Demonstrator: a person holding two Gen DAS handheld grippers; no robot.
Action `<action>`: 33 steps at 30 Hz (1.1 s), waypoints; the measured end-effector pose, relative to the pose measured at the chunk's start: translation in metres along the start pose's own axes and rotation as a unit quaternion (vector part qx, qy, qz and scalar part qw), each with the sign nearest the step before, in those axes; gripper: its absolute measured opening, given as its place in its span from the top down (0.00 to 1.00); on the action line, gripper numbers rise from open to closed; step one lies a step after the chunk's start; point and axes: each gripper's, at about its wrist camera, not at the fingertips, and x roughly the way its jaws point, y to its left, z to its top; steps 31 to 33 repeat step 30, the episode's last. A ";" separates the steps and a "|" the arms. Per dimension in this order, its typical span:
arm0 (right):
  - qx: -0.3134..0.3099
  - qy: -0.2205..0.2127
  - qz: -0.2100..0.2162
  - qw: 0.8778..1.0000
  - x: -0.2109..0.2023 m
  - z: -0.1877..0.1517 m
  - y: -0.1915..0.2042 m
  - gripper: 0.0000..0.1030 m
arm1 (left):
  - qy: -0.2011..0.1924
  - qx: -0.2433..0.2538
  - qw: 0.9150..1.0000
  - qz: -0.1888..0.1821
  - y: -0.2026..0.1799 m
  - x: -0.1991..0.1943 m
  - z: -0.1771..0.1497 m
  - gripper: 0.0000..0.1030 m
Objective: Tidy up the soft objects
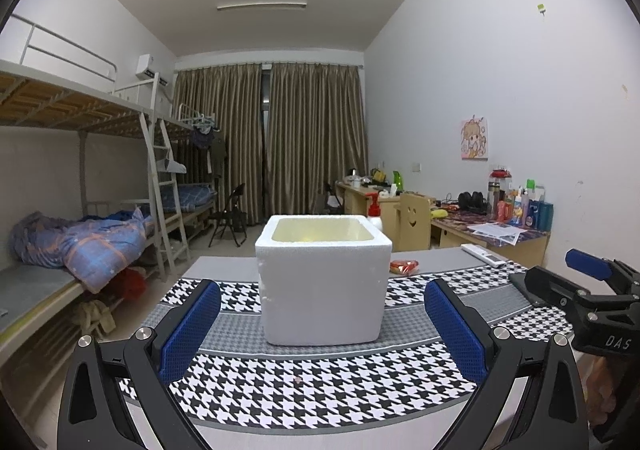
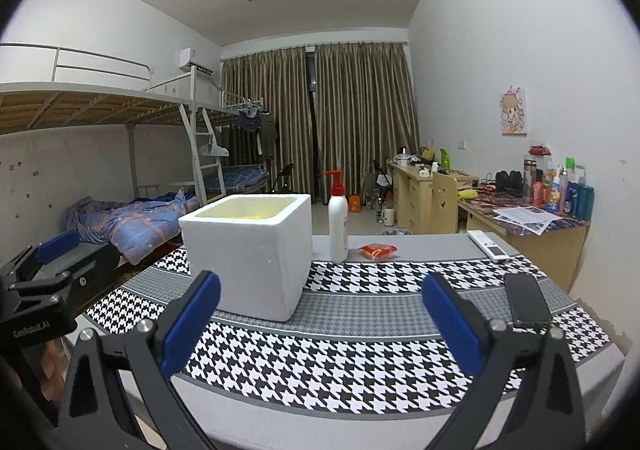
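Observation:
A white foam box [image 1: 324,282] stands open-topped on the houndstooth table cloth [image 1: 304,390]; something yellow shows low inside it. A small red soft packet [image 1: 404,266] lies behind the box to the right, also in the right wrist view [image 2: 378,250]. My left gripper [image 1: 322,326] is open and empty, just in front of the box. My right gripper [image 2: 320,318] is open and empty, to the right of the box [image 2: 252,254]. Each gripper shows at the edge of the other's view.
A white pump bottle with a red top [image 2: 337,222] stands behind the box. A white remote [image 2: 488,245] and a black phone [image 2: 527,304] lie at the table's right. Bunk beds stand at the left and cluttered desks [image 2: 532,218] along the right wall.

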 end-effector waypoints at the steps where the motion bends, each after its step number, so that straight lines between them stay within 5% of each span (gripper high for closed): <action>1: 0.000 0.001 -0.001 1.000 0.000 -0.001 0.000 0.01 | 0.001 0.001 1.000 0.000 0.000 0.000 -0.001 0.01; 33: -0.001 0.016 0.003 1.000 -0.002 -0.015 0.003 0.01 | 0.013 0.001 1.000 0.000 -0.004 -0.009 -0.015 0.01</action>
